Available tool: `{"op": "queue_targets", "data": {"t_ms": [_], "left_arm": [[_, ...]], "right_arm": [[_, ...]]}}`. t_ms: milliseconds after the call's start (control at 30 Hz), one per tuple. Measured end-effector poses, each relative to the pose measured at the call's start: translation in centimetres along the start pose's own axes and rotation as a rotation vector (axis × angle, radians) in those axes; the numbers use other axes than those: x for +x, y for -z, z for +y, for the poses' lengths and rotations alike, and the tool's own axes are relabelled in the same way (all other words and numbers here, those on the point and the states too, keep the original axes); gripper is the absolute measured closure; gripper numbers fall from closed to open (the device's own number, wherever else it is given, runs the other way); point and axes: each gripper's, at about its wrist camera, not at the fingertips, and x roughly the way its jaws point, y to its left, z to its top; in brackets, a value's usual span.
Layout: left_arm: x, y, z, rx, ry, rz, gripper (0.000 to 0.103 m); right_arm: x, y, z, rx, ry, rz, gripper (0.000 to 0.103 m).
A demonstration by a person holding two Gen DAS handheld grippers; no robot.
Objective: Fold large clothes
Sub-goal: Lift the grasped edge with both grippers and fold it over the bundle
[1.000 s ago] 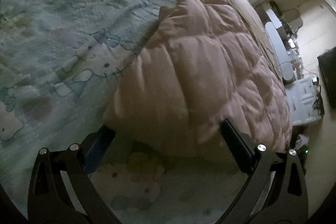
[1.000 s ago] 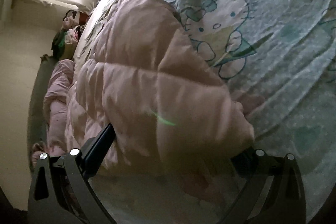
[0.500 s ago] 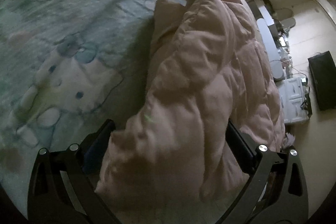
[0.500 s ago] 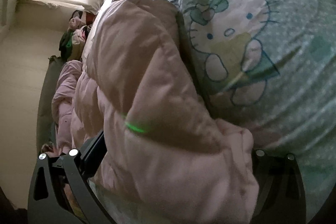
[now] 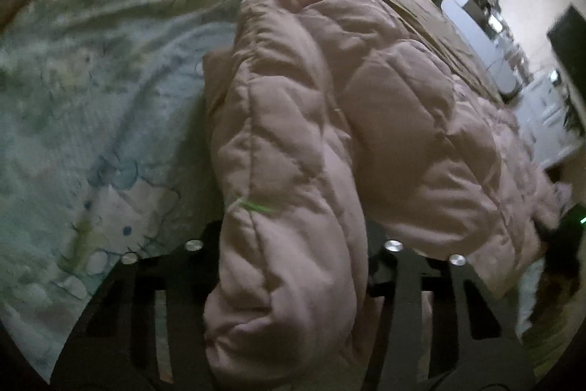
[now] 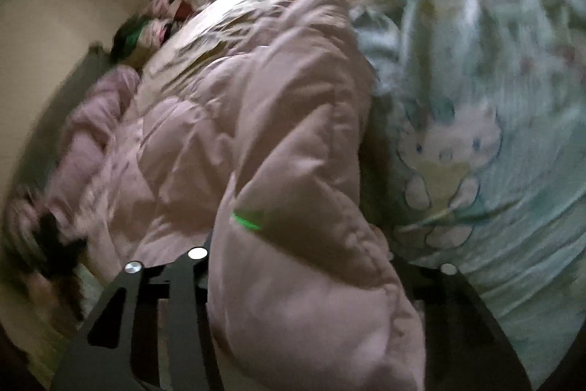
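left gripper (image 5: pixel 293 244): just squeezed shut on pink puffer coat (image 5: pixel 366 120)
right gripper (image 6: pixel 300 259): just squeezed shut, clamping coat too
bedsheet (image 5: pixel 91 105): underneath

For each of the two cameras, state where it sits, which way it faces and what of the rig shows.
Left wrist: on the left gripper, angled down at the bed; its black fingers, just closing, clamp the padded pink quilted coat.
Right wrist: on the right gripper, angled down; its fingers, just closing, clamp another part.
Shared: the coat and the pale green cartoon-print sheet.
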Motion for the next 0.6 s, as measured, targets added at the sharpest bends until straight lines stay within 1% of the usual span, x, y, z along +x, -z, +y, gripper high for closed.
{"op": "queue_targets", "data": {"t_ms": [133, 200, 267, 300, 333, 500, 600], "left_arm": [[-0.7, 0.2, -1.0, 0.050, -0.045, -0.040, 0.074], [-1.3, 0.1, -1.4, 0.072, -0.060, -0.064, 0.076], [-2.0, -0.2, -1.8, 0.079, -0.064, -0.088, 0.078], [-2.2, -0.6, -2.0, 0.082, -0.065, -0.096, 0.079], [-2.2, -1.0, -2.8, 0.090, -0.068, -0.101, 0.080], [-5.0, -1.4, -3.9, 0.103, -0.039, -0.144, 0.082], [-6.9, -1.8, -5.0, 0.119, -0.032, -0.175, 0.083]], "right_arm": [[-1.5, 0.7, 2.5, -0.146, 0.089, -0.054, 0.066], [-2.0, 1.2, 3.2, -0.191, 0.119, -0.078, 0.068], [-1.7, 1.1, 4.9, -0.233, 0.144, -0.097, 0.069], [-2.2, 1.2, 5.6, -0.263, 0.158, -0.114, 0.070], [-2.7, 1.2, 5.9, -0.282, 0.162, -0.130, 0.071], [-3.7, -0.2, 10.5, -0.379, 0.177, -0.217, 0.074], [-5.8, -0.6, 13.0, -0.436, 0.165, -0.266, 0.076]]}}
